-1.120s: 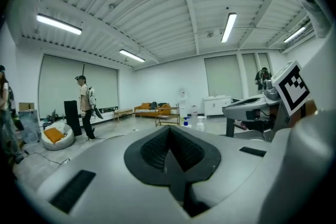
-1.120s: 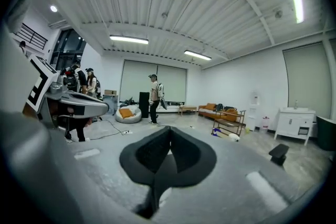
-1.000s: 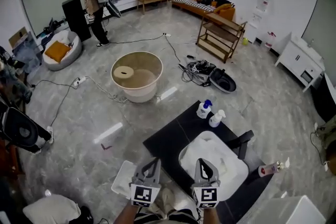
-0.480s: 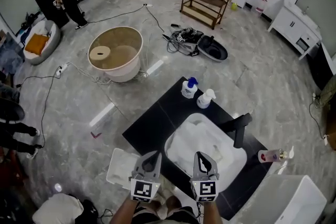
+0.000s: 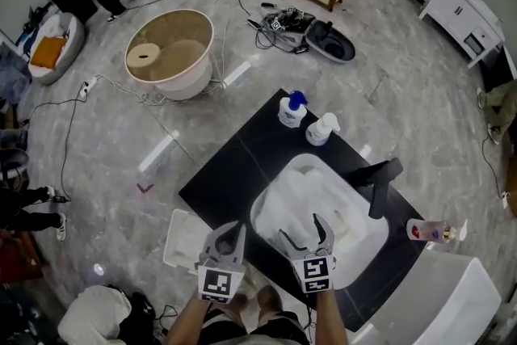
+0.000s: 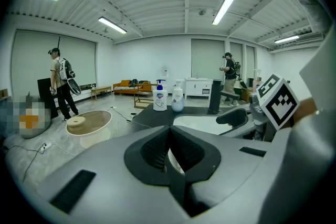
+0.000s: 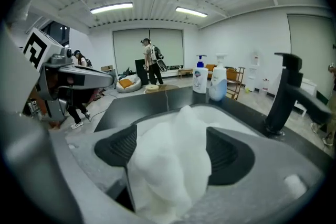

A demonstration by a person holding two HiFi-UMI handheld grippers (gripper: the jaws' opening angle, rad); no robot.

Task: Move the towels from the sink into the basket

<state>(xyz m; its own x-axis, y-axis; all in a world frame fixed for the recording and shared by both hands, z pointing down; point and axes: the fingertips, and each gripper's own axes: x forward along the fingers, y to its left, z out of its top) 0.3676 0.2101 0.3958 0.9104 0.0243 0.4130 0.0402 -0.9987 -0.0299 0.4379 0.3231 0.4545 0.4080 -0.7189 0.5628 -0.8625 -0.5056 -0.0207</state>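
White towels [image 5: 311, 194] lie heaped in the white sink [image 5: 373, 242] set in a black counter. My right gripper [image 5: 305, 232] hangs over the sink's near side; its jaws have just been opening. A fold of towel [image 7: 170, 160] bulges up between the spread pads, and no squeeze shows. My left gripper [image 5: 229, 242] is shut and empty at the counter's near edge, left of the sink. In the left gripper view its jaws [image 6: 169, 152] meet with nothing between them. The white basket [image 5: 184, 238] stands on the floor, just left of the left gripper.
A black faucet [image 5: 380, 186] rises at the sink's right. Two soap bottles [image 5: 292, 111] stand at the counter's far corner, a pink bottle [image 5: 428, 232] at the right. A white cabinet [image 5: 440, 303] is at bottom right. A round tub [image 5: 168, 52] and cables lie on the floor.
Both grippers have come down towards the sink. The right jaws, closed before, now stand spread over the towels. The head view has tipped further down.
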